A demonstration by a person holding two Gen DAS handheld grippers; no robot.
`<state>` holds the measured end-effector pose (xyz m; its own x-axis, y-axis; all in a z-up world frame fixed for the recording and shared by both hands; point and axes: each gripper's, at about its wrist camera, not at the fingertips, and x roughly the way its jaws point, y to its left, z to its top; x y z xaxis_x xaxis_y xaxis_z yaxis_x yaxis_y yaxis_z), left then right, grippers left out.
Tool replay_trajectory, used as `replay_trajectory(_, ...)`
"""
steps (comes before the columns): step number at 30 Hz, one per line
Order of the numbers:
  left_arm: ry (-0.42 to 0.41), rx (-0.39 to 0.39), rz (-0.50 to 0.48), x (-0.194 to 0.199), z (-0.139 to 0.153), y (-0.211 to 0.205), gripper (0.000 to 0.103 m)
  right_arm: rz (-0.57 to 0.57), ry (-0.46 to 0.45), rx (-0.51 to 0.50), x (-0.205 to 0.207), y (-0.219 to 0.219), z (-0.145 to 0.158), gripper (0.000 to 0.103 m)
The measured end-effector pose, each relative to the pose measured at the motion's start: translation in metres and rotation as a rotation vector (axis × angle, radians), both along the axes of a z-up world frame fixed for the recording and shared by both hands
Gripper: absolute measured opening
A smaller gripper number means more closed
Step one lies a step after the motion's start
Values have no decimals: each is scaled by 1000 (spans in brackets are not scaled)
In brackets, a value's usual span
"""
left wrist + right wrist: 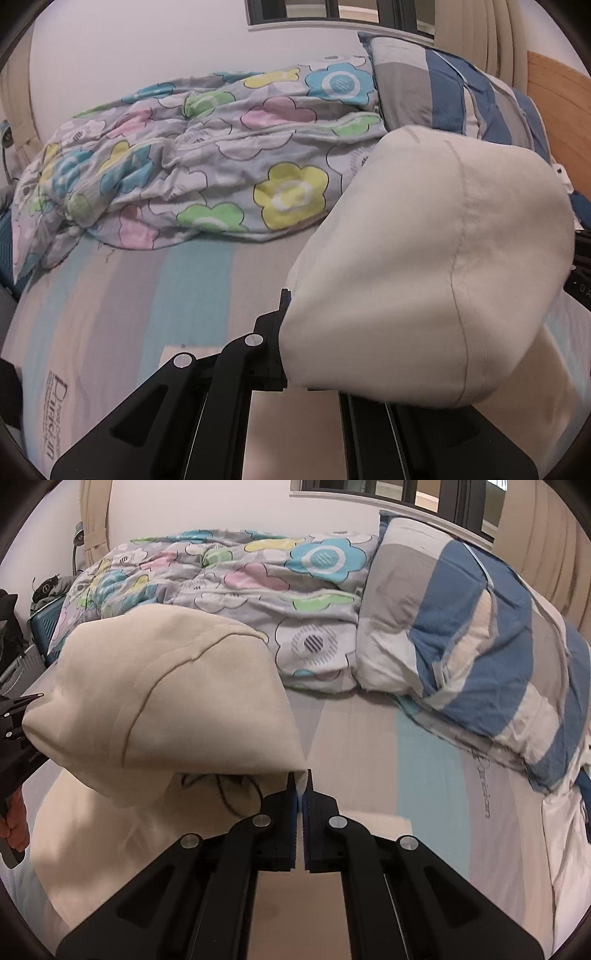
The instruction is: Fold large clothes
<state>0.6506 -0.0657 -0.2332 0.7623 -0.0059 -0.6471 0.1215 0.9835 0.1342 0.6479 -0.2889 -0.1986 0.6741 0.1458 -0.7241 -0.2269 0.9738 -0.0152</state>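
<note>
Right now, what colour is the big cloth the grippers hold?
Cream, the garment, shown best in the right wrist view.

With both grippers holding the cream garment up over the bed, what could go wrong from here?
1. The right gripper pinches only a thin corner of the cream garment; that edge might slip out mid-fold.
2. The left gripper is mostly hidden by cloth, so its hold is hard to check; an uneven grip could skew the fold.
3. The floral duvet and striped pillow crowd the far side of the bed, so the garment may land partly on them.
</note>
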Motion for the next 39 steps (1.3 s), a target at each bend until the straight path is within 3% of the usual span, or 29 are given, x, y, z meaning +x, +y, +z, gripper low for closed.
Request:
replay_trajectory(9,50,20,39,-36,-43,5,3,-25,60,-10,-39,8,-33,2)
replay_trajectory(18,155,66,45,-55,-85,4,4,-72,157,0,-70,16,-74,1)
replay_trajectory(21,201,56,54,-54,-96,9,10,-93,195,12,-77,15,-88,0)
replay_trajectory(23,193,47,74,-57,-92,14,23,-101,201,13,-83,15,-94,0)
replay_trajectory(25,166,83,80,-61,-85,13,44,-107,200,9,-87,15,-96,0)
replay_trajectory(27,154,68,83,-65,-78,17,49,-124,198,19,-89,11,-94,0)
replay_trajectory(32,179,87,69,-63,-89,13,48,-200,181,59,-90,-12,-63,0)
replay_trajectory(35,181,71,54,-64,-92,12,30,-187,133,65,-76,-19,-24,0)
replay_trajectory(36,185,66,42,-63,-93,10,12,-170,127,70,-69,-17,-13,0)
replay_trajectory(37,192,63,33,-63,-93,8,7,-152,122,86,-60,-16,-4,0)
replay_trajectory(39,188,53,30,-64,-87,6,6,-89,123,110,-42,-3,12,0)
